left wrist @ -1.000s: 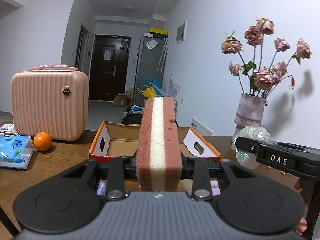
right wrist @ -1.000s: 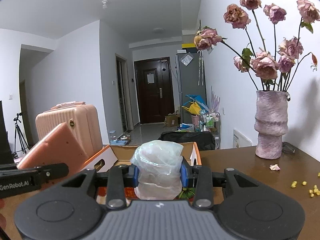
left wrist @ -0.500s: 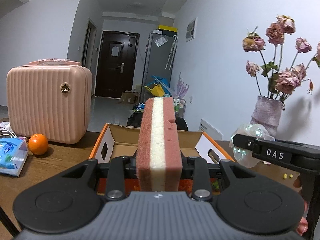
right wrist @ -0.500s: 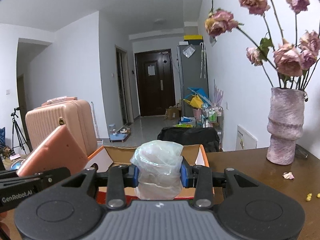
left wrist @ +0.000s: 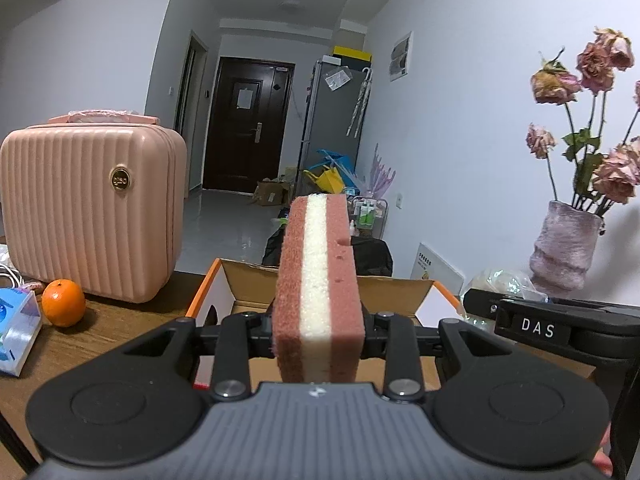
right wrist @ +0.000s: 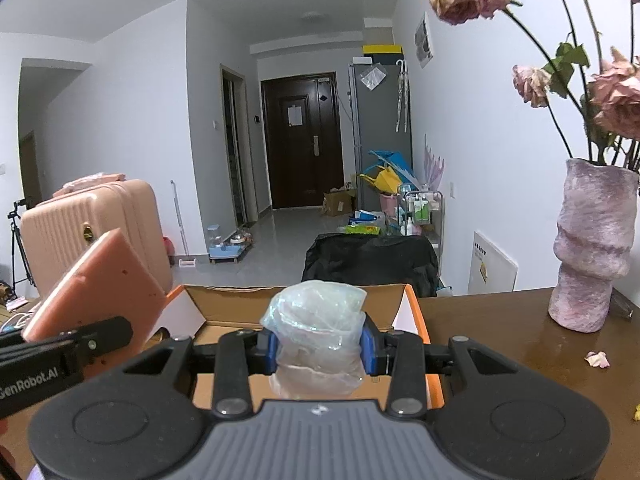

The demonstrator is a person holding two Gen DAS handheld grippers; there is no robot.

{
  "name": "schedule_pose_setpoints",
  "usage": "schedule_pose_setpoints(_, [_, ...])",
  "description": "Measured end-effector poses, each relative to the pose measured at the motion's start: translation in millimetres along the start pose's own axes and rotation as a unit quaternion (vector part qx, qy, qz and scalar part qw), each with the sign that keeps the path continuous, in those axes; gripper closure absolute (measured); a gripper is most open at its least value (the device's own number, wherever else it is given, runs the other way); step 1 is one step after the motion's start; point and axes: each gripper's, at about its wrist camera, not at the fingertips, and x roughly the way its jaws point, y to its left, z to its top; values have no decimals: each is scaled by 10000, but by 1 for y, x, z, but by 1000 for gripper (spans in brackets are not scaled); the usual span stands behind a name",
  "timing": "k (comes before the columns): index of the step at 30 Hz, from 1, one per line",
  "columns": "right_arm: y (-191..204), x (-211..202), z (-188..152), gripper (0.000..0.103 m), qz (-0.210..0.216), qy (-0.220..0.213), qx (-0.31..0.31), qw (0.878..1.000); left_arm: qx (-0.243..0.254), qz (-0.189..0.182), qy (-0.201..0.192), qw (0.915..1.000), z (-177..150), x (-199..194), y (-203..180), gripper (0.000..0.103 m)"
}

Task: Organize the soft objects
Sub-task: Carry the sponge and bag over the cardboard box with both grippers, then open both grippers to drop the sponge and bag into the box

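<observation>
Standing on edge at the centre of the left wrist view, a three-layer sponge block [left wrist: 318,300], coarse reddish-brown outside with a cream foam core, pinched between the narrowed fingers of the left gripper [left wrist: 318,334]. At the centre of the right wrist view, a crumpled wad of clear glossy plastic film [right wrist: 318,334], squeezed between the blue pads [right wrist: 369,346] of the right gripper [right wrist: 318,346], jaws nearly closed on it. Just behind both loads, an open cardboard box with orange outer walls [left wrist: 404,292], larger and nearer than a second ago. Further than before toward the right edge, a rough mauve vase [left wrist: 564,252] of dried pink roses [left wrist: 600,64]. At the left, a ribbed, glossy pink hard-shell case [left wrist: 92,208], grown in the frame, with a round orange fruit [left wrist: 64,303] and a blue tissue pack [left wrist: 18,330] at lower left on the brown wooden table [left wrist: 108,332].
</observation>
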Motion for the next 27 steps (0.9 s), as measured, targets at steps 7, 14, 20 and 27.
schedule_pose_setpoints(7, [2,24,6,66,-75,127,-39,9999,-24,199,92,9998,8,29,3,71])
schedule_pose_setpoints(14, [4,44,5,66,-184,301,-94,9993,21,507,356,9981,17,60,2,71])
schedule_pose_setpoints(20, [5,58,3,66,-247,452,-129,9986,88,631,535,9965,19,82,-1,71])
schedule_pose_setpoints(27, [7,65,-2,62,-318,640,-213,9972,146,675,727,9950,12,94,1,71])
